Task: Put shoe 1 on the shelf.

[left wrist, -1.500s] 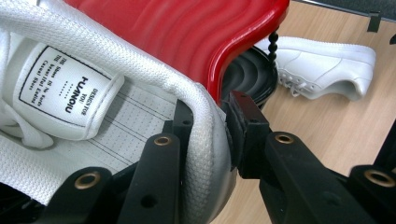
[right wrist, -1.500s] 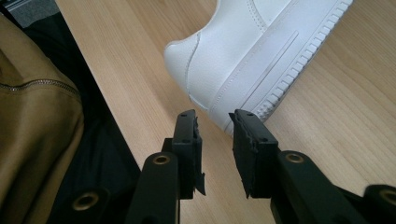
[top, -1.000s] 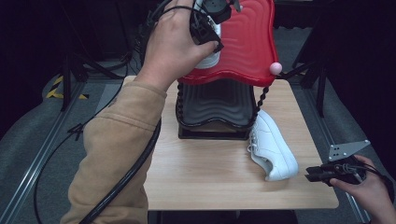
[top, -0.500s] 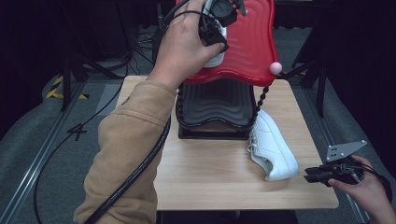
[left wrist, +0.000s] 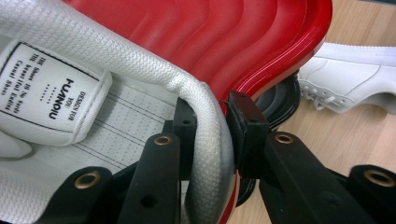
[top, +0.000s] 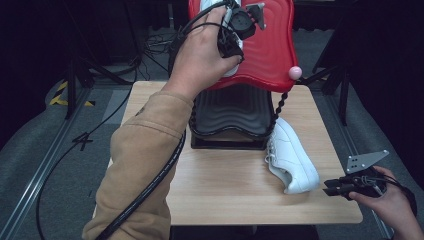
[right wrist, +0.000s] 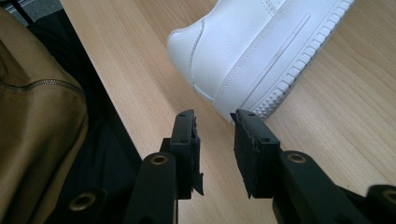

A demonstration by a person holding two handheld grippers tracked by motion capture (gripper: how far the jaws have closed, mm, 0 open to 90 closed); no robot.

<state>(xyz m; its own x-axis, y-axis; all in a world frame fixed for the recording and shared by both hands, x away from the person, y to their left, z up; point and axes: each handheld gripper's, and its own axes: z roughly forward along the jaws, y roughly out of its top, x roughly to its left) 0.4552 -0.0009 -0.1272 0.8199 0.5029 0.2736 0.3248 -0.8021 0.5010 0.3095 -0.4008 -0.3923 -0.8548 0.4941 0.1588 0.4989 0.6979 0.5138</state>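
Presently catalogued, largest first. Counter [top: 225, 195]: light wood, rectangular, carrying the rack and one shoe. Shoe rack: two wavy shelves, the red upper shelf [top: 270, 45] standing over the black lower shelf [top: 235, 112], with a twisted black post [top: 278, 107] topped by a pink knob [top: 295, 73] at the red shelf's near right corner. Person's left sleeve [top: 140, 170]: tan, reaching from the bottom edge up to the rack. Shoe on counter [top: 292, 157]: white sneaker, lying just right of the black shelf, heel toward the near edge. Shoe on rack [left wrist: 93, 107]: white, mesh-lined, a printed label on the tongue, resting on the red shelf. Left claw [left wrist: 210, 140]: clamped on that shoe's padded collar, one jaw inside the opening, one outside. Right claw [right wrist: 215, 140]: jaws apart with nothing between them, held low over the counter's near right corner, just short of the counter shoe's heel.
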